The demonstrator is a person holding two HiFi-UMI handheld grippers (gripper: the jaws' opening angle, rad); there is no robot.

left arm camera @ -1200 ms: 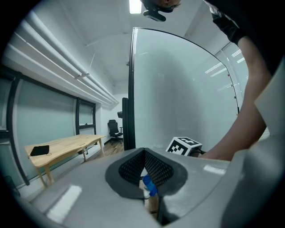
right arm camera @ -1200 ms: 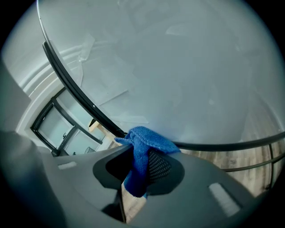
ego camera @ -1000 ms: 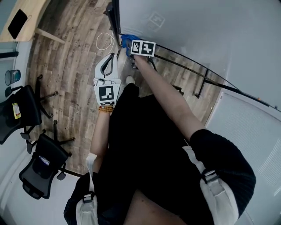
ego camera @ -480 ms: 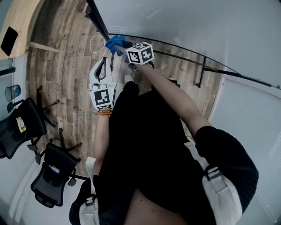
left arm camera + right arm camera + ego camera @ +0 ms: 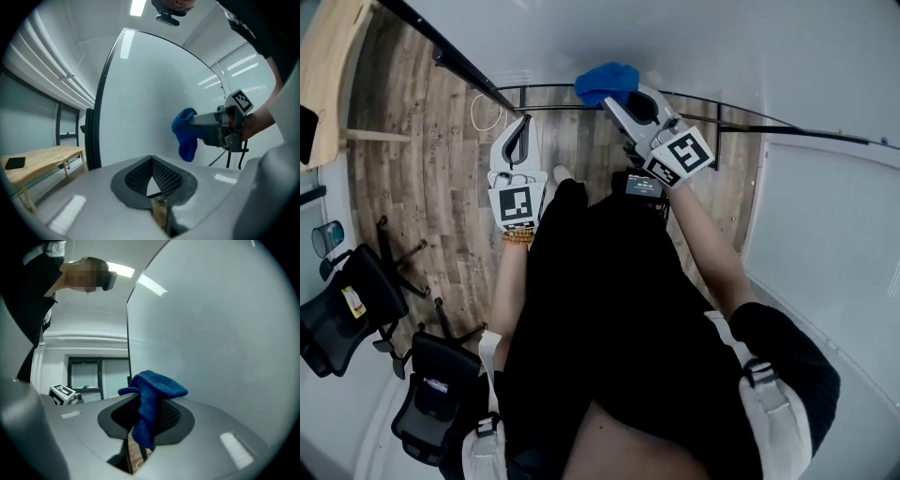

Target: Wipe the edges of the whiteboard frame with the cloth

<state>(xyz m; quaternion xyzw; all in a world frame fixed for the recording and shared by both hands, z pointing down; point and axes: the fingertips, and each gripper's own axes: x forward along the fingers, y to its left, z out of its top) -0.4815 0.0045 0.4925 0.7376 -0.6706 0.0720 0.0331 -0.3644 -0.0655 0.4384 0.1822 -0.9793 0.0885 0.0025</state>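
Note:
The whiteboard [image 5: 694, 37] fills the top of the head view, and its black frame [image 5: 450, 58] runs diagonally down to a lower corner. The blue cloth [image 5: 607, 80] is bunched against the board just above the bottom frame rail. My right gripper [image 5: 617, 94] is shut on it. In the right gripper view the cloth [image 5: 154, 387] drapes over the jaws, with the white board face [image 5: 220, 333] close by. My left gripper [image 5: 525, 122] hangs to the left of it, below the frame corner, shut and holding nothing. The left gripper view shows the cloth [image 5: 185, 133] and the frame's upright [image 5: 93, 136].
Two black office chairs [image 5: 347, 300] [image 5: 441, 394] stand on the wood floor at the left. A pale wooden table [image 5: 328, 56] is at the far left. A white cable loop [image 5: 486, 112] lies near the frame corner. Black stand bars [image 5: 722, 141] run under the board.
The right gripper has carried the blue cloth rightward, away from the board's lower left corner. The left gripper has kept its place. The head camera has swung, so the frame sits further left.

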